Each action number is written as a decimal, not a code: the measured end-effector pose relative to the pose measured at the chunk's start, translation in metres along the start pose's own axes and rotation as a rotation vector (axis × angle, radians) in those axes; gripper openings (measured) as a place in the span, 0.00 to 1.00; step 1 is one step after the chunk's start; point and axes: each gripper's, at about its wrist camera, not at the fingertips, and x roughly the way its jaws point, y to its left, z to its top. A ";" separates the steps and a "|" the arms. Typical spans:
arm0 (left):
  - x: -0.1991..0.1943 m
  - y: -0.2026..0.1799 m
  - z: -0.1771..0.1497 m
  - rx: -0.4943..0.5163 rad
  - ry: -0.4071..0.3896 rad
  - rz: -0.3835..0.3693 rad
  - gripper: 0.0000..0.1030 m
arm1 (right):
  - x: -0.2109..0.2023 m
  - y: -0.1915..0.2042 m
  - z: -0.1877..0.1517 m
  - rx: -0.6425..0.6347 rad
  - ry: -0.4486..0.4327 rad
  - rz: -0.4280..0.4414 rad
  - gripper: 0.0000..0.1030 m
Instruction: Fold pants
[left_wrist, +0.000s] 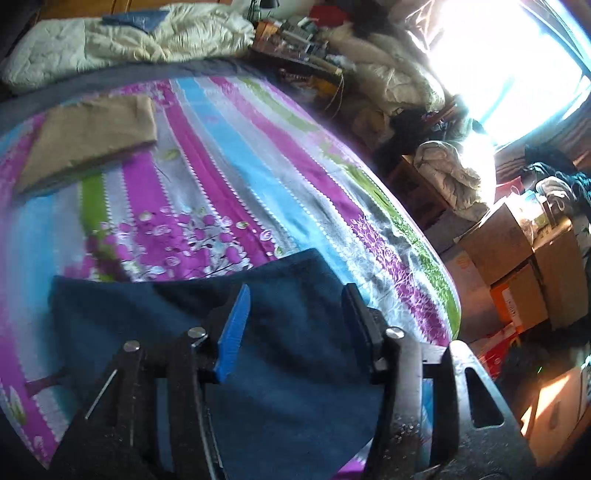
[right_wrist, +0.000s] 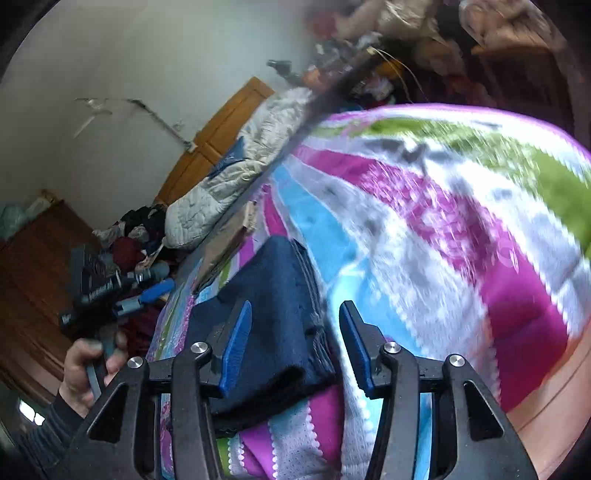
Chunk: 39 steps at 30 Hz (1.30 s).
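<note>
Dark navy pants (left_wrist: 207, 332) lie folded on the striped bedspread (left_wrist: 229, 155) at the near edge. My left gripper (left_wrist: 295, 314) hovers just above them, open, with nothing between its blue pads. In the right wrist view the same navy pants (right_wrist: 273, 306) show as a folded stack, its thick edge facing me. My right gripper (right_wrist: 295, 336) is open over that stack's near right corner, holding nothing. The left gripper (right_wrist: 147, 291) appears at the far left of that view, held by a hand (right_wrist: 85, 369).
A folded tan garment (left_wrist: 88, 136) rests at the far left of the bed. White quilts (left_wrist: 122, 40) pile at the headboard. Cardboard boxes (left_wrist: 517, 266) and heaped clothes crowd the floor to the right. A wooden cabinet (right_wrist: 33, 288) stands by the wall.
</note>
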 end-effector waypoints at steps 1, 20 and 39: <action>-0.009 0.007 -0.014 0.001 0.002 -0.011 0.59 | 0.010 0.010 0.012 -0.051 0.034 0.059 0.53; -0.054 0.175 -0.142 -0.449 -0.025 -0.069 0.59 | 0.179 -0.064 0.100 0.076 0.754 0.235 0.76; 0.038 0.167 -0.106 -0.494 0.062 -0.259 0.59 | 0.271 -0.023 0.053 -0.114 0.968 0.303 0.69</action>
